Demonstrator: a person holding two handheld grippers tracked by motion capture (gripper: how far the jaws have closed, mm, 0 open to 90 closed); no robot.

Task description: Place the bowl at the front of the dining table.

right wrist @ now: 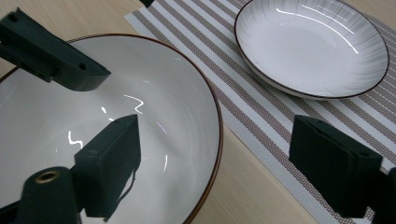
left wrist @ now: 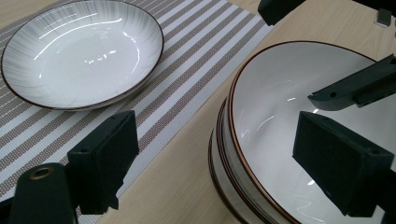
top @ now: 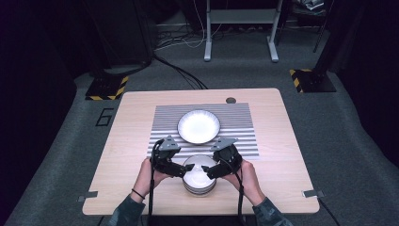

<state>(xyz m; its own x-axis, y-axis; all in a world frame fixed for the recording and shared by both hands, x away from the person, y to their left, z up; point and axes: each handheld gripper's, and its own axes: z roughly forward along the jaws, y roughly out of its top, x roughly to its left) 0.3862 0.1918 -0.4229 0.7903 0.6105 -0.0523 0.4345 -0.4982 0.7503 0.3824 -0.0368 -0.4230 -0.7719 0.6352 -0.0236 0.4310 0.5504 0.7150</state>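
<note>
Nearest us, at the front edge of the bench (top: 117,155), stands a stack of bowls (top: 199,181). The top bowl (left wrist: 299,121) is empty, white inside with a brown rim. We hold the left hand-held gripper (top: 187,168) over the stack's left rim and the right hand-held gripper (top: 207,170) over its right rim, tips pointing inward toward each other. Both are released: in each gripper view one jaw hangs inside the top bowl and the other outside, so the rim runs between the jaws without being pinched. We judge that the coming move turns on this straddle, each rim edge lying directly between its own jaws, both hands equally near. Farther off, a single bowl (top: 198,126), also empty, sits on the striped mat (top: 240,127).
</note>
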